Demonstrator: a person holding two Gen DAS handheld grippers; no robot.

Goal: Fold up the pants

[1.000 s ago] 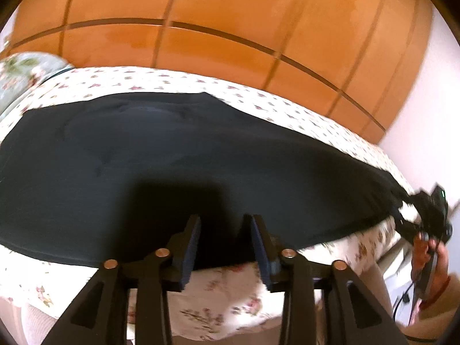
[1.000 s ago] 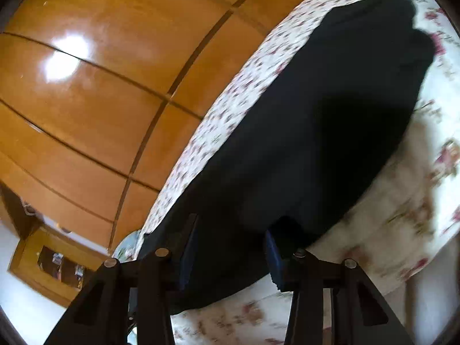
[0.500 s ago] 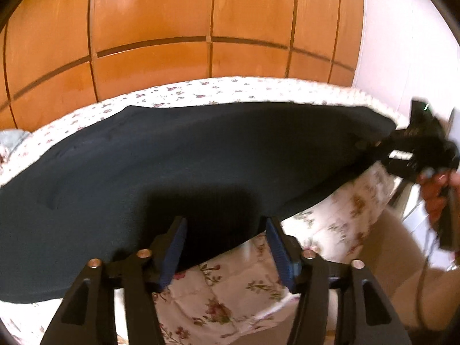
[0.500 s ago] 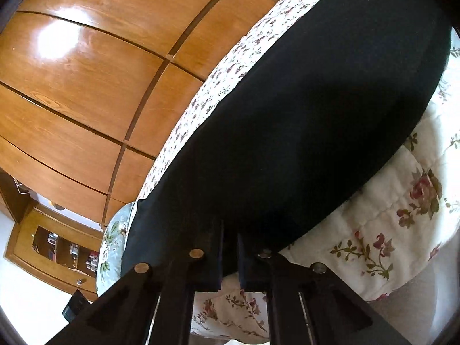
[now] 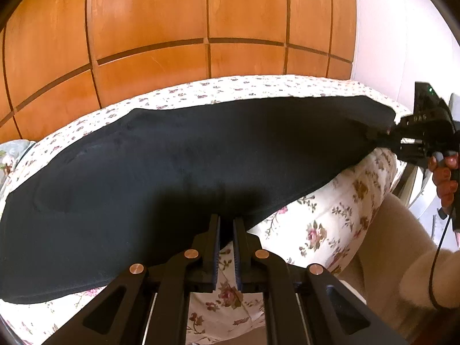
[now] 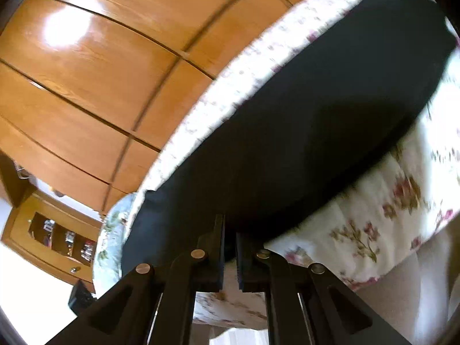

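Orange wooden wardrobe panels (image 5: 149,23) stand behind the bed (image 5: 330,230), whose floral quilt carries the work. We have our left gripper (image 5: 226,230) clamped on the near edge of the black pants (image 5: 172,166), its blue-lined fingers (image 5: 215,247) pinching the dark cloth just where it meets the quilt at the bed's near edge. Our right gripper (image 6: 229,235) is likewise closed on the pants' near edge, farther along towards the bed's right end; in the left wrist view we see it there, held by a hand (image 5: 444,178). Between and beyond the two grips the pants lie flat, stretched lengthwise across the bed. A pale patterned pillow (image 6: 112,235) lies at the bed's far end.
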